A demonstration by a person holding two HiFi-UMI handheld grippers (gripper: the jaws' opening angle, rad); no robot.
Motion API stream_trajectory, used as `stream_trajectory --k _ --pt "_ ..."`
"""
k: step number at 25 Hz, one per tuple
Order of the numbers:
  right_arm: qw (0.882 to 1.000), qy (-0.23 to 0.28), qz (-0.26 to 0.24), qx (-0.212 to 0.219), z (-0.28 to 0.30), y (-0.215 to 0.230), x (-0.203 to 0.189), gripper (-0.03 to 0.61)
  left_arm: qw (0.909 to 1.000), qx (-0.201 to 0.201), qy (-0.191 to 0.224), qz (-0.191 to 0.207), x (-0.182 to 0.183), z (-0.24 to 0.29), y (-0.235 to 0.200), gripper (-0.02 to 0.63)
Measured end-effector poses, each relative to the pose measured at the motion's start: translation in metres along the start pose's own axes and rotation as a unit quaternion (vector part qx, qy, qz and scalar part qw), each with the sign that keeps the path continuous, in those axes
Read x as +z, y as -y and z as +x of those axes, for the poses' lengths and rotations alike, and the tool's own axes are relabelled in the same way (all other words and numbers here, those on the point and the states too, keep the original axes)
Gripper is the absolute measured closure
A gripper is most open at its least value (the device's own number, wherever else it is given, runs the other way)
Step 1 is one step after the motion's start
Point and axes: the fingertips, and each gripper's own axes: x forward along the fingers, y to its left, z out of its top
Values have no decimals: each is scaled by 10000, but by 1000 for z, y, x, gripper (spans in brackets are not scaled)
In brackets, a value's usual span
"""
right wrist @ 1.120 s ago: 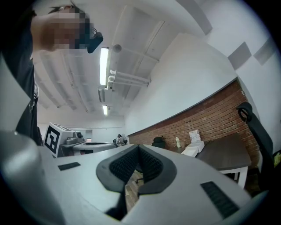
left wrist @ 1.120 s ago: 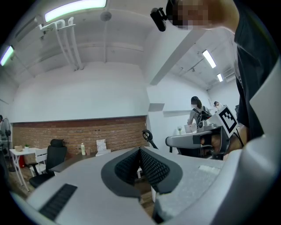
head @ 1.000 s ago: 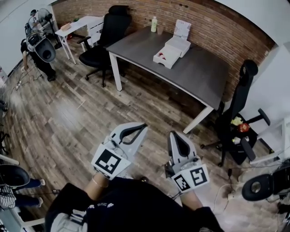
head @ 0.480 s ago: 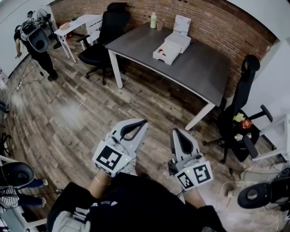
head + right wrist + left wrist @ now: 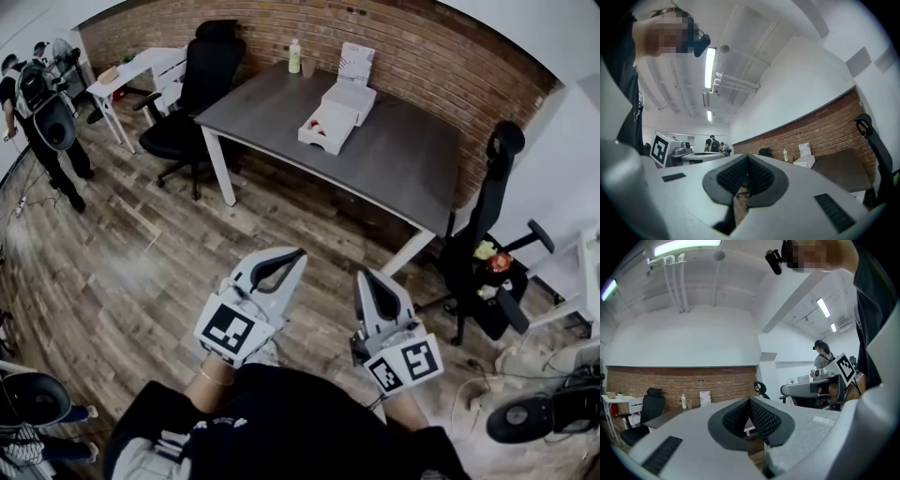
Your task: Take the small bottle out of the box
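Change: table (image 5: pixel 403 159) and box (image 5: pixel 315 142) sit further left in the head view than a second ago.
Left gripper (image 5: pixel 296 255): jaws together, empty, over the wood floor.
Box: open on the table, well apart from both grippers; small bottle inside too small to tell.
Right gripper (image 5: pixel 362 277): jaws together, empty.
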Motion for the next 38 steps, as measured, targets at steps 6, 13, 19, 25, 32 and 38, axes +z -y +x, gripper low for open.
stream_trajectory --k 6,13,19,25,32,38 --pt "9999 -23 -79 -145 51 14 1 577 9999 -92 74 -86 -3 21 -51 617" --pt "9998 -71 -20 -209 119 24 -4 577 9997 -151 79 -164 -7 39 -120 617" --pt "9990 -192 262 -312 173 34 -20 577 9998 -213 -7 -51 -22 49 -176 617" --pt "9985 -221 298 -411 224 42 -27 577 9995 -241 -64 -180 -34 56 -228 617" --pt "9981 -233 422 -381 280 37 -38 577 9997 -200 -51 -155 -44 53 -287 617" --pt "9968 -458 510 -410 307 34 -57 577 9988 -39 -89 -480 -60 44 -326 617"
